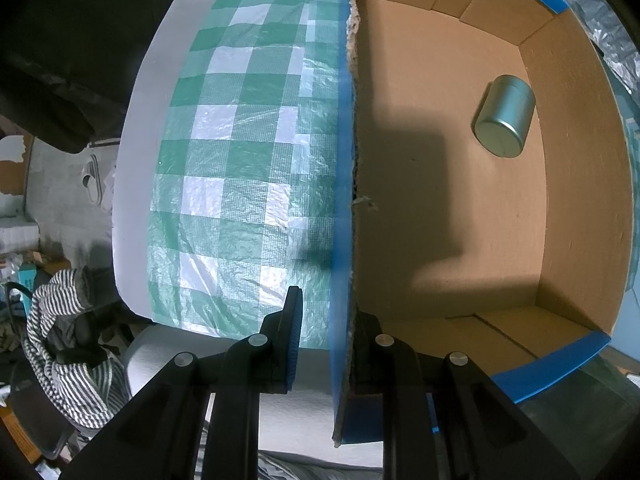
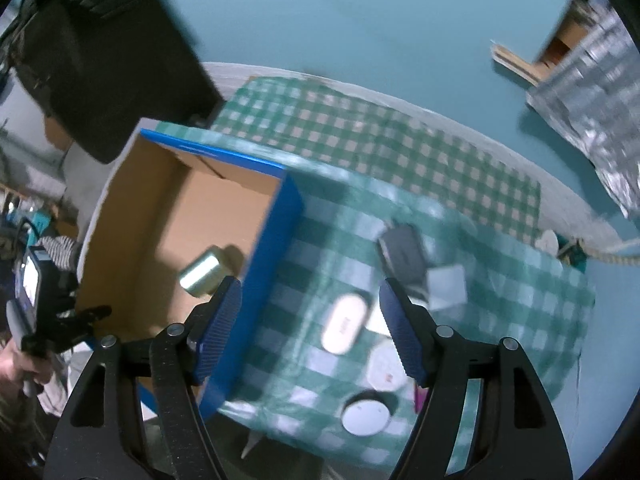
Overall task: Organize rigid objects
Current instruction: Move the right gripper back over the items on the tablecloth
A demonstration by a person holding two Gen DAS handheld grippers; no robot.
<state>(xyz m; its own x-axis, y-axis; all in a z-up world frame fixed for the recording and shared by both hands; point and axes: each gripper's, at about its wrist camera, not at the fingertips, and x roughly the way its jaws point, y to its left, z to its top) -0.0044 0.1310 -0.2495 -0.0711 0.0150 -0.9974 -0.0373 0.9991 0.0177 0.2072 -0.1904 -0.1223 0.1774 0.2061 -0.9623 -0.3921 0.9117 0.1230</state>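
Checkered cloth beside the box [image 1: 560, 200] holds several items yet (tin [image 1: 505, 122] already inside); my left gripper [image 1: 326, 344] clamps the box wall, my right gripper [image 2: 310, 320] gapes empty.

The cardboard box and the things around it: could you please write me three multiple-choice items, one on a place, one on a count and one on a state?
1. Where is the metal tin?
A. On the cloth
B. Inside the box
C. Between the right fingers

2. How many tins lie in the box?
A. One
B. Two
C. Three

3. What is the left gripper doing?
A. Hanging open
B. Clamping the tin
C. Clamping the box wall

Answers:
1 B, the tin lies on its side on the box floor.
2 A, nothing else shows inside.
3 C, its fingers close on the blue-edged wall.
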